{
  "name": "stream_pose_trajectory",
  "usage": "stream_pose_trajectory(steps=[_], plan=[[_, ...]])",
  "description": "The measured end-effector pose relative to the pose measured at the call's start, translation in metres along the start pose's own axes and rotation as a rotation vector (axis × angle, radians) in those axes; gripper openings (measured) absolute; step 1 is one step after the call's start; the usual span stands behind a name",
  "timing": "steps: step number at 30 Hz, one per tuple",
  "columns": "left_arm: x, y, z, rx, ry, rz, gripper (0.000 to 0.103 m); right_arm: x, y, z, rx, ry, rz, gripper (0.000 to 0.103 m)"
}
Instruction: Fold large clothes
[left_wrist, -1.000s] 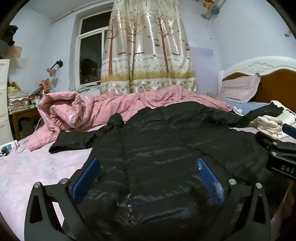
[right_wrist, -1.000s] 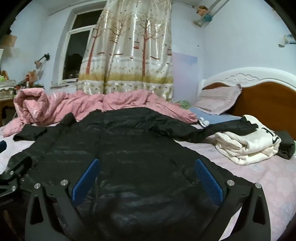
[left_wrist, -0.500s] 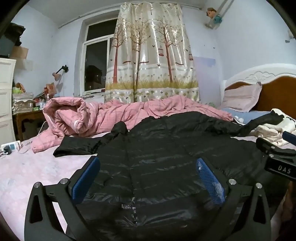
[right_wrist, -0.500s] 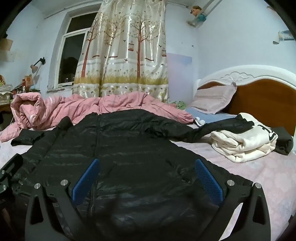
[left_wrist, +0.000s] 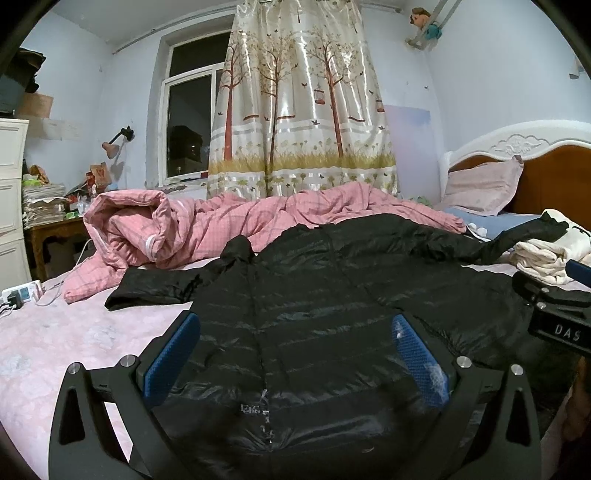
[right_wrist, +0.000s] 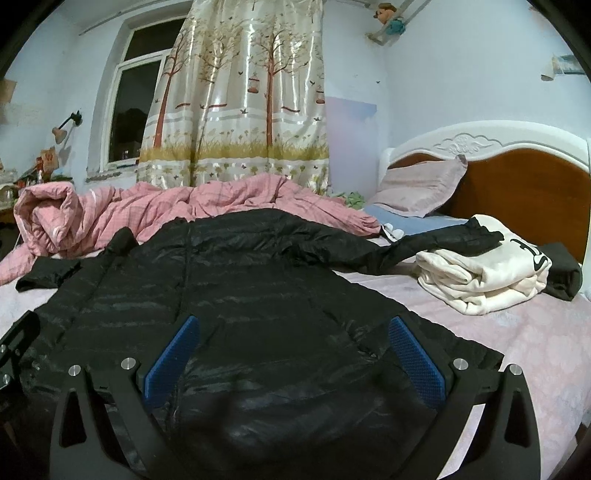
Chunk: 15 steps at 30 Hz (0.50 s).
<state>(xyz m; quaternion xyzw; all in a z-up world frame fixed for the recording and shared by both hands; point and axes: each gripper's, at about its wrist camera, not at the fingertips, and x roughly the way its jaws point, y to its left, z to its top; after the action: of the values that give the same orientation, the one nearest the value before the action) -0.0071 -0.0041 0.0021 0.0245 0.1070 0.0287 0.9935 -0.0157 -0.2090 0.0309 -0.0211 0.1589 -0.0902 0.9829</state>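
A black padded jacket (left_wrist: 314, 295) is spread flat on the bed (left_wrist: 55, 339), its sleeves flung outward. The left gripper (left_wrist: 295, 354) and right gripper (right_wrist: 291, 350) are held wide open above the hem, nothing gripped. The shell is judged light, soft and slippery; it is best pinched at the hem corners.

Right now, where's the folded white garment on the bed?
In the right wrist view, the folded white garment lies on the bed's right side, near the headboard, with the black jacket's sleeve end draped over it.
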Motion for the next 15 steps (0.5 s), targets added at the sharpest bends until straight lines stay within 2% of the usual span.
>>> stream_pose_trajectory(steps=[2, 9, 15], plan=[[-0.0026, 0.0016, 0.0008, -0.010, -0.009, 0.018, 0.103, 0.0027, 0.0003, -0.0001, -0.007, 0.012, -0.010, 0.103], [0.0014, 0.0049, 0.0013, -0.018, 0.008, -0.025, 0.103, 0.0083, -0.0059, -0.0003, 0.023, 0.037, -0.017, 0.103], [0.0018, -0.0016, -0.0002, 0.008, 0.010, -0.017, 0.103, 0.0089, -0.0063, -0.0019, 0.039, 0.035, -0.050, 0.103]])
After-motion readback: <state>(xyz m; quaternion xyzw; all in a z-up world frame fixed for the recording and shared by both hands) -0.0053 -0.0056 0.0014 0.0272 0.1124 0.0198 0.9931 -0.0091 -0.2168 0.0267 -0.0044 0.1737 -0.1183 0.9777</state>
